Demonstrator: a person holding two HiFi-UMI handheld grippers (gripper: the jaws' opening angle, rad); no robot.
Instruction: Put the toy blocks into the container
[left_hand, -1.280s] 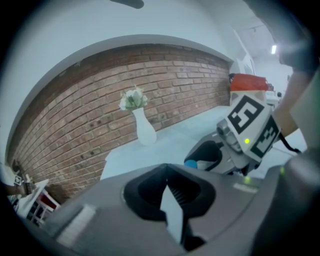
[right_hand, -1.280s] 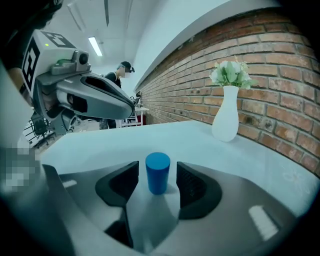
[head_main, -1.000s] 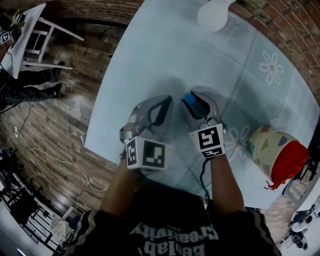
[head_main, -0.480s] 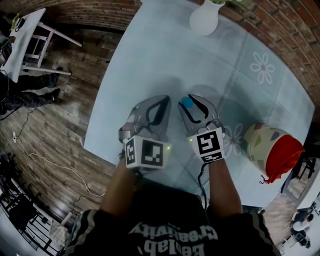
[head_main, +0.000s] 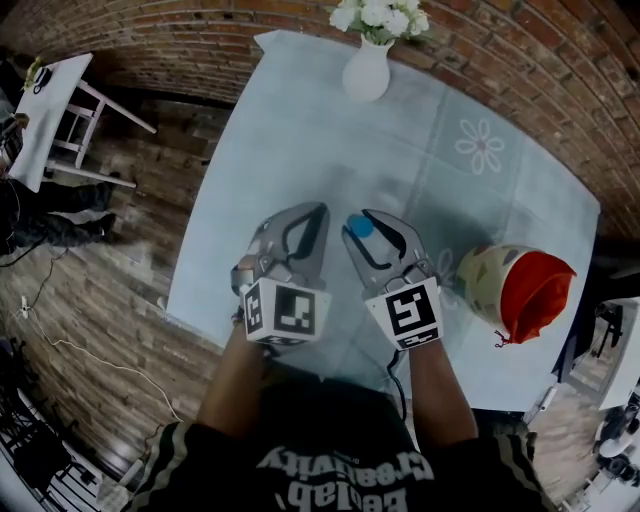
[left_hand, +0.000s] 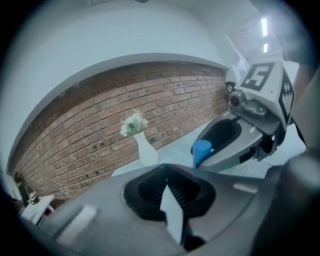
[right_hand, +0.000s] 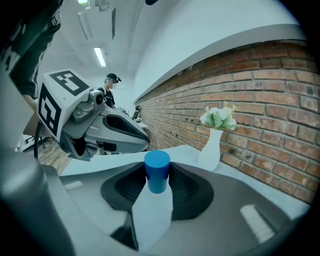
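A blue cylinder block (head_main: 361, 228) is clamped between the tips of my right gripper (head_main: 358, 222), held above the pale blue table (head_main: 300, 130). The right gripper view shows the block (right_hand: 157, 171) upright between the pads. My left gripper (head_main: 318, 208) hangs just to the left, tips together and nothing in them. From the left gripper view, the block (left_hand: 201, 150) shows at the right gripper's tip. The container (head_main: 485, 285), a patterned bucket with a red lining (head_main: 532, 290), lies on its side at the table's right, its mouth facing right.
A white vase (head_main: 366, 70) with white flowers stands at the table's far edge by the brick wall. The table's left edge drops to a wooden floor with a white chair (head_main: 60, 110) and cables. A person stands far off in the right gripper view.
Both grippers have risen over the table, the right one still carrying the blue block. The head view has tilted up, bringing the vase and flowers fully into sight.
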